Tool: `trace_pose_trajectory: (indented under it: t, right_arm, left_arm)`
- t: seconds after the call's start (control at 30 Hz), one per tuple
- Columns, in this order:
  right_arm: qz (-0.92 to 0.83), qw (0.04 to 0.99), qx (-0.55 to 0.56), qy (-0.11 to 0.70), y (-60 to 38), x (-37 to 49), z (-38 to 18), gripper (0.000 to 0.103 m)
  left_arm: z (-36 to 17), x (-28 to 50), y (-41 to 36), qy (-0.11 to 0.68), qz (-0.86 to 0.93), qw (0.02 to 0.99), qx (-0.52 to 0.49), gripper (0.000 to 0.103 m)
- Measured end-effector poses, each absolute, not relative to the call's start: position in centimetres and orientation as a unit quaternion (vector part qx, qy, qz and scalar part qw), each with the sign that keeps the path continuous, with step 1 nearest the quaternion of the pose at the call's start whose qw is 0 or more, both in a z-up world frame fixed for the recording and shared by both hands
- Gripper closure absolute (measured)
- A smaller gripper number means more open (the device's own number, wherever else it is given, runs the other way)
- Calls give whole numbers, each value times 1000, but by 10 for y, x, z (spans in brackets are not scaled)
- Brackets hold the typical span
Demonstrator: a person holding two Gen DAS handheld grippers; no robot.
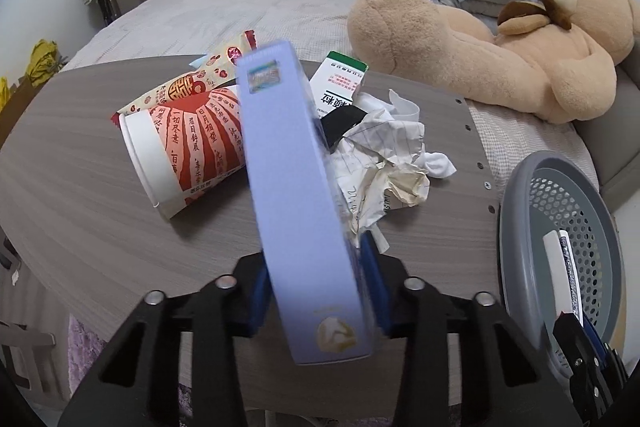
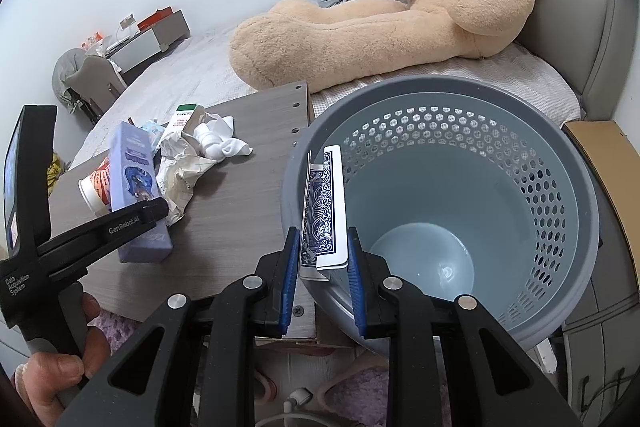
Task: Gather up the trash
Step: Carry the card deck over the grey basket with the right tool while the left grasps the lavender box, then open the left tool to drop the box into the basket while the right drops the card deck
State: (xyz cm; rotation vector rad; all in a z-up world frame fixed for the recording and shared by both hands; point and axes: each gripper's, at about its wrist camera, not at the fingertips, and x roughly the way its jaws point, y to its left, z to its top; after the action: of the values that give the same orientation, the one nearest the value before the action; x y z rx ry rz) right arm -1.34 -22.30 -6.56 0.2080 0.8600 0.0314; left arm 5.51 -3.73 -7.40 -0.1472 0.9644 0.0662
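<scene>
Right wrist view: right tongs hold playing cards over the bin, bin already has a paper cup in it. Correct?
Not quite. The right wrist view shows the bin empty; the paper cup lies on the table. The right tongs do hold the playing cards over it.

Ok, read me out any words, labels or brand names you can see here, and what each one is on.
"GenRobot.AI": left gripper finger.
"Data Acquisition System": left gripper's handle.
Chinese characters on the red paper cup, the green-and-white box and the snack wrapper: not clearly readable.
Purple box print: blurred.
</scene>
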Motion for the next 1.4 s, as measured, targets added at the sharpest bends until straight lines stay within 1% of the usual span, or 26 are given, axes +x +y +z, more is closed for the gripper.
trace_pose_trajectory:
  t: [0.07, 0.4, 0.8, 1.07, 1.2, 1.4]
  right_arm:
    - [15, 904, 99, 416, -222, -13, -65, 80]
    - [13, 905, 92, 414, -214, -16, -62, 80]
    - [2, 912, 91, 400, -217, -22, -49, 80]
    - [-33, 914, 108, 389, -255, -23, -41, 80]
    - [-59, 912, 116, 389, -282, -25, -42, 80]
    - [-94, 903, 131, 398, -320, -28, -50, 80]
  left_arm:
    - [-73, 53, -36, 462, 26, 884, -71, 68]
    - [-57, 39, -26, 442, 15, 895, -61, 69]
    - [-21, 23, -30, 383, -1, 923, -23, 69]
    - [-9, 24, -70, 373, -65, 926, 5, 69]
    - [-11, 25, -98, 377, -110, 919, 15, 69]
    - [-22, 25, -152, 394, -188, 898, 59, 69]
